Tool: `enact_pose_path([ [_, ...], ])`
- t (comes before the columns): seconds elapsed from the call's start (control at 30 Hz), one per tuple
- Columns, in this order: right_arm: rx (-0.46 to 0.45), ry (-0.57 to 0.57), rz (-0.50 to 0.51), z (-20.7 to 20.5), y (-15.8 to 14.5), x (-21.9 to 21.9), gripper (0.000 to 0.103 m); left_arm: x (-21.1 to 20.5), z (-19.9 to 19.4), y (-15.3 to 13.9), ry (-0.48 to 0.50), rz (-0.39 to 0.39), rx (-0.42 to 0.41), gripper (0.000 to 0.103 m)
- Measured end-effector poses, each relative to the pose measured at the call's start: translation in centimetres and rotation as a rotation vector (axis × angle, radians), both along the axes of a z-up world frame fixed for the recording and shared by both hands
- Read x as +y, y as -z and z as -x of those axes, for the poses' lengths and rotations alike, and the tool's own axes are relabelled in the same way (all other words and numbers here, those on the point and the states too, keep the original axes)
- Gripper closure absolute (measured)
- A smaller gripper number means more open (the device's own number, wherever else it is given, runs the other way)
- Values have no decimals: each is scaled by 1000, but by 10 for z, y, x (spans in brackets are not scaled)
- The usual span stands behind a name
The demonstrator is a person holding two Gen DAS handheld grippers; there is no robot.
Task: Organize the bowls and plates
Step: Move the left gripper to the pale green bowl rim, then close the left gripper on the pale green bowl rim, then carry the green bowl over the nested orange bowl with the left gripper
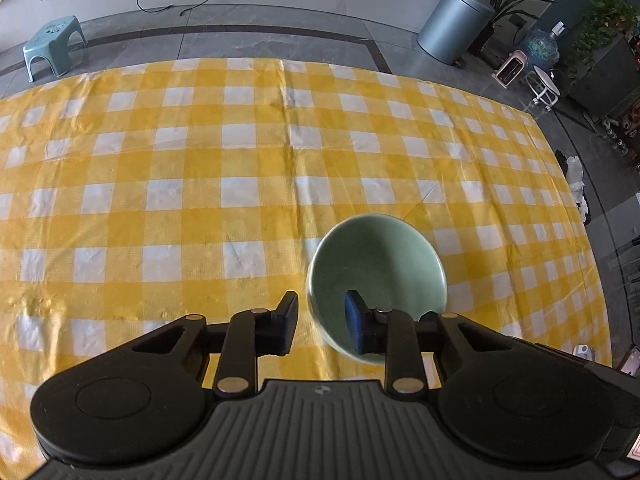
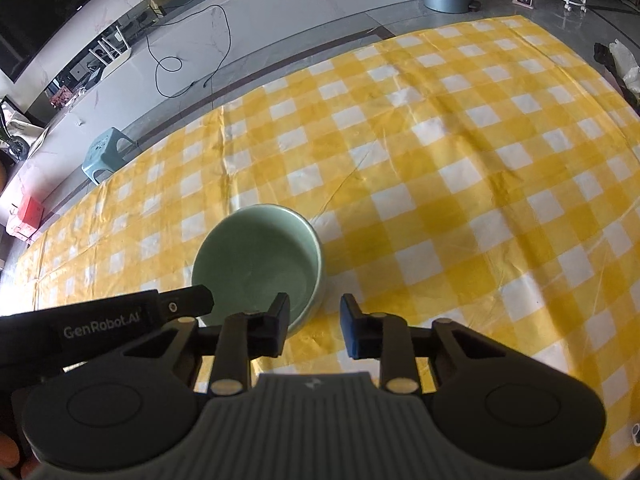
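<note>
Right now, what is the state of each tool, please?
Left tool: open, straddling the near rim of the green bowl, not clamped on it.
Right tool: open, holding nothing, one finger over the bowl's rim.

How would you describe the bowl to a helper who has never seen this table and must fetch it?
On the yellow-and-white checked tablecloth, look near the two black grippers. The bowl is pale green, round and empty, the only dish on the cloth.

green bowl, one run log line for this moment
green bowl upright on checkered tablecloth | left claw open, straddling bowl rim | right claw open, straddling opposite rim | no plates visible
</note>
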State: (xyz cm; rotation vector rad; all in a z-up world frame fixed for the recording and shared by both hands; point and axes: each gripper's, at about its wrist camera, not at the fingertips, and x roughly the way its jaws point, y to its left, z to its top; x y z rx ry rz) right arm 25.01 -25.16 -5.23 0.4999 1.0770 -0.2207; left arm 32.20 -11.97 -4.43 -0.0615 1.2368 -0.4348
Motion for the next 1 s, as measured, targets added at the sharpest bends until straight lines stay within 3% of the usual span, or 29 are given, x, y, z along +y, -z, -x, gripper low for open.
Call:
enact_pose_path([
  [0.17,19,3,-1,-12,13,-2,82,-5,-10,16,0,4,21,83],
  [0.33,24,-7,-7,-18,22,-1,91,-6,-13,25,3,-5,24,94],
  [0.53,33,-3,14,-18,22,2,93,-6,-11,24,9,-6,17,95],
  [0.77,13,-1,-6,-2,5,6,94,3,8,6,2,-10,8,95],
  [1.0,-43,-30,-29,30,-32,18,95,22,41,-38,-25,1,-27,94],
])
